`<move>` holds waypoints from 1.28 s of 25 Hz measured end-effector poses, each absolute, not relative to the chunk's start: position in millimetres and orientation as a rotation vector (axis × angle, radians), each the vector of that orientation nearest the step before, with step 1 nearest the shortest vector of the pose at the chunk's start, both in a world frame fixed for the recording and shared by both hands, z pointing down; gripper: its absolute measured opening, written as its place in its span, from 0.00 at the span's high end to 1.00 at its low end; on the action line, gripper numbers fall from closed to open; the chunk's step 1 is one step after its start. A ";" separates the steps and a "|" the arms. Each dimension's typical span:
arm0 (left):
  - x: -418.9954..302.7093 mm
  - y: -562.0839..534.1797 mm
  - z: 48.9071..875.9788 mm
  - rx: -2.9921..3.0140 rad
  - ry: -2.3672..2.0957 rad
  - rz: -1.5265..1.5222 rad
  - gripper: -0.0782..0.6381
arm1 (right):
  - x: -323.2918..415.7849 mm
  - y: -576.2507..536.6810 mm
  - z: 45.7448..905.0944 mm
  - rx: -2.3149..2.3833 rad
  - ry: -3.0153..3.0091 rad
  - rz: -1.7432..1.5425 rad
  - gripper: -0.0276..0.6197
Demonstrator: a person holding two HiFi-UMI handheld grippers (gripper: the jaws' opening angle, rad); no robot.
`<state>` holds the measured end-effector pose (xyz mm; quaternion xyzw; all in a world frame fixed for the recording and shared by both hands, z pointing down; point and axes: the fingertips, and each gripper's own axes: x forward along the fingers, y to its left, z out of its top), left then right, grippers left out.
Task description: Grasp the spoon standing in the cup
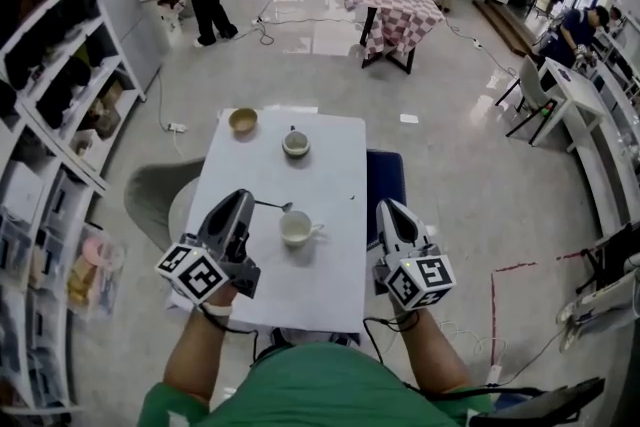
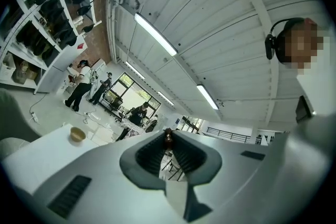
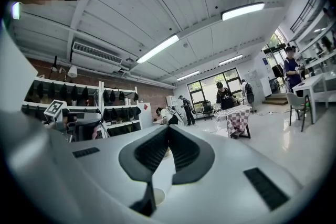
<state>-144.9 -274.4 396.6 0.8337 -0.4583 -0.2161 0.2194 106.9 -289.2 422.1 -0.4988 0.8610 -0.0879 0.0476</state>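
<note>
A white cup point(image 1: 296, 229) with a handle stands on the white table point(image 1: 330, 155), between my two grippers. My left gripper point(image 1: 249, 198) is shut on the handle of a small metal spoon point(image 1: 275, 206). The spoon lies almost level, just up and left of the cup, with its bowl pointing toward the cup's rim. In the left gripper view only a dark end of the spoon point(image 2: 167, 137) shows, pinched between the jaws of the left gripper point(image 2: 167, 140). My right gripper point(image 1: 386, 209) hovers at the table's right edge, shut and holding nothing; its pads meet in the right gripper view point(image 3: 168, 129).
A brown bowl point(image 1: 243, 121) and a grey-green cup point(image 1: 296, 143) stand at the table's far end. A blue seat point(image 1: 386, 177) is at the table's right, a grey chair point(image 1: 158, 197) at its left. Shelves point(image 1: 60, 115) line the left wall. People and a checkered table point(image 1: 392, 7) are farther back.
</note>
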 end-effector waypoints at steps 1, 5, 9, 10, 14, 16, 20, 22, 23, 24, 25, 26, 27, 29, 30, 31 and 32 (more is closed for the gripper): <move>-146.1 -274.7 397.0 2.308 -1.272 -0.596 0.81 | 106.2 -290.5 422.9 -1.522 2.625 -0.271 0.92; -148.2 -276.0 399.2 2.318 -1.271 -0.590 0.81 | 103.9 -294.7 426.0 -1.523 2.619 -0.283 0.92; -147.2 -276.4 397.6 2.334 -1.266 -0.577 0.81 | 101.9 -297.4 425.3 -1.520 2.617 -0.290 0.92; -147.3 -276.6 397.6 2.333 -1.266 -0.576 0.81 | 101.2 -297.7 424.7 -1.517 2.616 -0.291 0.92; -148.7 -278.8 399.3 2.320 -1.273 -0.581 0.81 | 100.3 -299.0 423.5 -1.509 2.617 -0.288 0.92; -150.0 -279.8 400.3 2.316 -1.275 -0.582 0.81 | 99.4 -299.8 424.6 -1.508 2.619 -0.291 0.92; -148.6 -279.5 399.8 2.317 -1.273 -0.583 0.81 | 99.9 -298.7 426.6 -1.510 2.629 -0.299 0.92; -147.7 -279.5 399.0 2.318 -1.274 -0.582 0.81 | 100.4 -298.2 426.0 -1.509 2.627 -0.302 0.92; -147.6 -279.8 398.9 2.317 -1.273 -0.583 0.81 | 100.4 -298.0 425.7 -1.510 2.625 -0.302 0.92; -147.9 -280.2 398.8 2.315 -1.272 -0.585 0.81 | 100.3 -298.1 425.6 -1.510 2.625 -0.302 0.92; -148.5 -280.6 398.9 2.315 -1.271 -0.587 0.81 | 99.9 -298.3 425.5 -1.511 2.625 -0.301 0.92; -149.1 -281.0 399.2 2.315 -1.270 -0.589 0.81 | 99.5 -298.7 425.6 -1.511 2.625 -0.299 0.92; -149.5 -281.4 399.6 2.315 -1.270 -0.590 0.81 | 99.3 -299.1 425.7 -1.512 2.626 -0.298 0.92; -149.6 -281.3 400.8 2.312 -1.267 -0.588 0.81 | 99.4 -299.1 426.4 -1.515 2.624 -0.302 0.92; -149.7 -280.8 401.3 2.310 -1.267 -0.585 0.81 | 99.6 -298.6 426.9 -1.516 2.622 -0.310 0.92; -149.6 -280.2 401.5 2.309 -1.266 -0.583 0.81 | 100.0 -297.9 427.3 -1.516 2.620 -0.318 0.92; -149.5 -279.7 401.1 2.308 -1.265 -0.582 0.81 | 100.4 -297.3 427.3 -1.516 2.619 -0.324 0.92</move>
